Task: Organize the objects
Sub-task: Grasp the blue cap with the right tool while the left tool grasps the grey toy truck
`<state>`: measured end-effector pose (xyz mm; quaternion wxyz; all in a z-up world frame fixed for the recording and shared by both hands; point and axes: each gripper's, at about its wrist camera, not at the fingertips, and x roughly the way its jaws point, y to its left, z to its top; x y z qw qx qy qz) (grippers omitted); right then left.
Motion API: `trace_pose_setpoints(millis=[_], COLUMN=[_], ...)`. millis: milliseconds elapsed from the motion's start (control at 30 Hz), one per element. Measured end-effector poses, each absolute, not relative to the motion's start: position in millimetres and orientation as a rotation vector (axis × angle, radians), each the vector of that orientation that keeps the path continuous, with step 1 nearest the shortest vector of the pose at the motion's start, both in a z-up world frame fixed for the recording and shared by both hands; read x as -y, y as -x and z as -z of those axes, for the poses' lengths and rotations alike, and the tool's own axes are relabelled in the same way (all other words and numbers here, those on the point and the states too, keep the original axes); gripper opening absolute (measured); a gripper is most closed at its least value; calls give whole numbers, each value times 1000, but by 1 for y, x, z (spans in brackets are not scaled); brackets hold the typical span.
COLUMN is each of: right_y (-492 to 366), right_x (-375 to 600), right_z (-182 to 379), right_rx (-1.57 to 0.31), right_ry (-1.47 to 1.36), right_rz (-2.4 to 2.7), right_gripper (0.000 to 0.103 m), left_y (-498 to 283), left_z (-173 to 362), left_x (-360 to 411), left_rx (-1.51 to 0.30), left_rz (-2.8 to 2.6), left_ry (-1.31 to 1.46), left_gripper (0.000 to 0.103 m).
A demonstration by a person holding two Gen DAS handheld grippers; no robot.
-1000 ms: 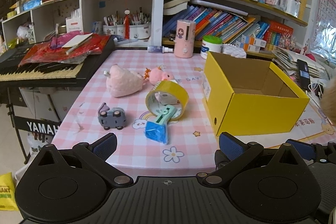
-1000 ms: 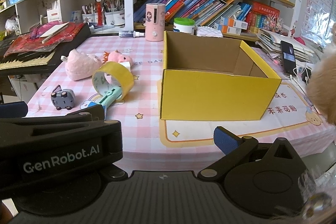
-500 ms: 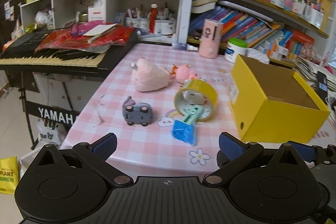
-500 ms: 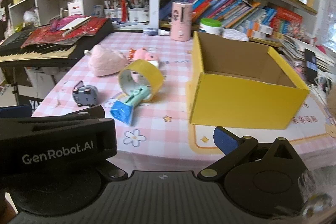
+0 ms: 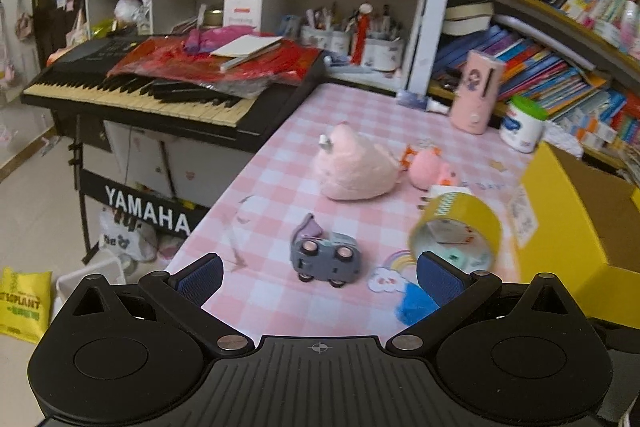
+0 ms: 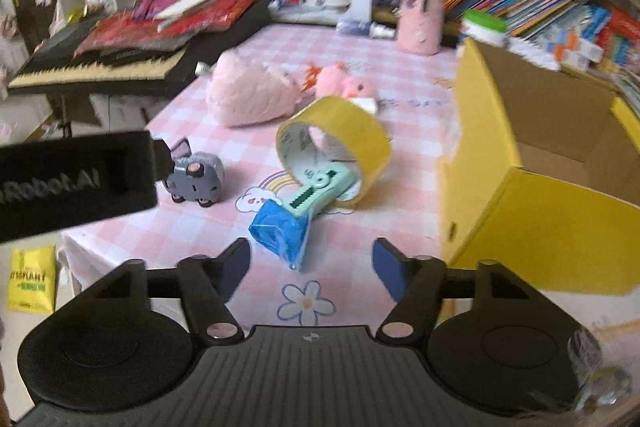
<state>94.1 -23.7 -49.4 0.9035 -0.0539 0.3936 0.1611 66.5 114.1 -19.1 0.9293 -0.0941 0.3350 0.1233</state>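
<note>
Two tongs hang low over the near edge of the pink checked surface, and both have come forward and down since a second ago, so the toys now loom larger in each view. Right tongs have just been closing from their widest to about half spread, with nothing between the pads; they point at the blue-and-mint tool lying just ahead at centre frame, its mint end tucked into the yellow tape roll tipped on its side. Left tongs stand wide apart and empty, lined up on the grey toy car at lower centre of their view. Beyond, toward upper centre, lie the big pink plush and the small pink plush, close together. At the right edge sits the yellow box, open-topped and apparently empty, though its floor is only partly visible.

My reading: the narrowing suits a first pick of the slim tool, bound for the box; nothing is sorted yet. Since the tool touches the roll, lifting it may drag or roll the tape.
</note>
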Motion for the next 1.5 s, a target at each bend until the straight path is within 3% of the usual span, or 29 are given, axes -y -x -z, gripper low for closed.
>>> trace_pose_setpoints(millis=[467, 633, 867, 1000, 1167, 1500], right_y=[-140, -142, -141, -141, -134, -122], right_x=[-4, -6, 7, 18, 25, 34], right_z=[95, 96, 83, 74, 68, 53], right_rx=[-888, -852, -825, -819, -804, -790], right_ry=[199, 231, 285, 290, 289, 242], right_rz=[-458, -519, -537, -527, -555, -516], right_gripper=[53, 39, 37, 37, 37, 37], left_y=[-109, -123, -152, -167, -170, -128], left_z=[42, 47, 67, 83, 94, 48], left_x=[-133, -130, -116, -106, -108, -114], left_rx=[-759, -762, -807, -860, -901, -811], left_rz=[-321, -300, -268, -240, -243, -171], left_ry=[211, 210, 119, 27, 24, 130], left_gripper=[103, 103, 102, 92, 66, 64])
